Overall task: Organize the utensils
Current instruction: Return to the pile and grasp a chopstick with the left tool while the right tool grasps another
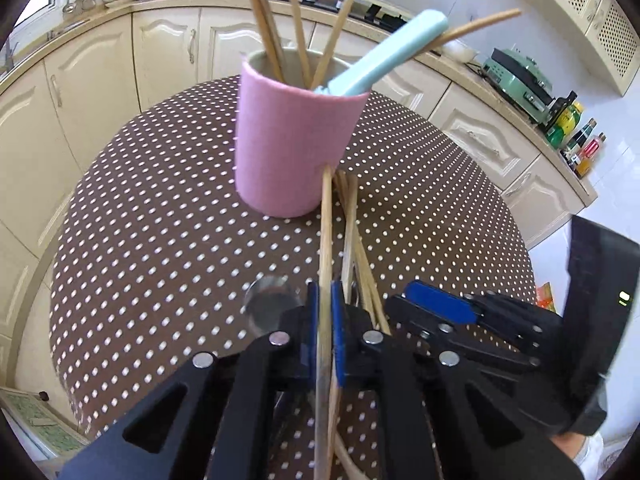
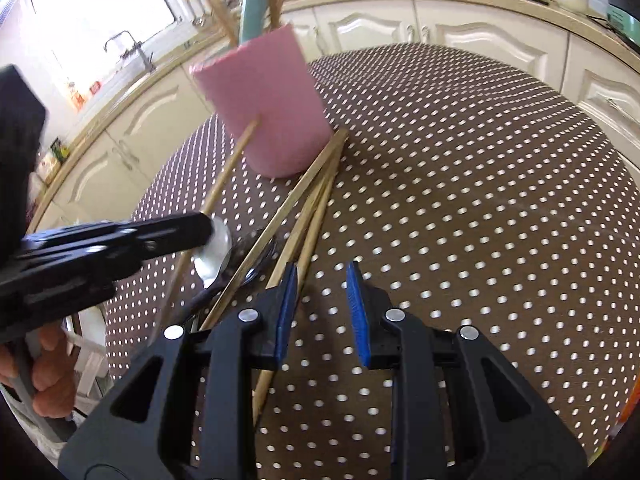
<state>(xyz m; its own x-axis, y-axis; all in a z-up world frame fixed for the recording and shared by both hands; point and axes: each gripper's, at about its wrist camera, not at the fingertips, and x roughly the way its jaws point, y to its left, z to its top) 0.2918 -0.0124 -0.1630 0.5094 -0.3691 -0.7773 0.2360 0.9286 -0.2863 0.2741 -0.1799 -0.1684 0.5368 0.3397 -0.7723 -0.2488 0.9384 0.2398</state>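
Left claw [image 1: 325, 320]: blue pads closed on a single wooden chopstick [image 1: 326, 248]. The stick ran forward between the pads, its far tip near the foot of the pink cup [image 1: 296, 144], slightly raised off the cloth as seen from the right wrist view, where the same stick [image 2: 230, 168] crossed in front of the cup wall. Whether the tip touched the cup I could not tell.

Right claw [image 2: 322, 312]: fingers spread apart, nothing between the pads, only the dotted cloth showing in the gap. It hung low over the table, its left pad [image 2: 287, 312] just beside the near ends of the loose chopsticks [image 2: 312, 196]. In the left view the right claw [image 1: 440, 304] sat just right of mine.

Pink cup: upright on the round table with the brown, white-dotted cloth [image 1: 160, 220], toward the far side. Inside it stood several chopsticks [image 1: 296, 20] and a pale blue-green utensil handle [image 1: 384, 56], all leaning on the rim.

Loose chopsticks: a small bundle lying flat on the cloth, far ends just beside the base of the cup, near ends fanning toward both claws. Exact count unclear because they overlapped.

Metal spoon [image 2: 214, 256]: lying on the cloth, bowl beside the tip of the left claw, partly under the loose sticks. A second, darker spoon bowl [image 2: 256, 248] lay just right of it.
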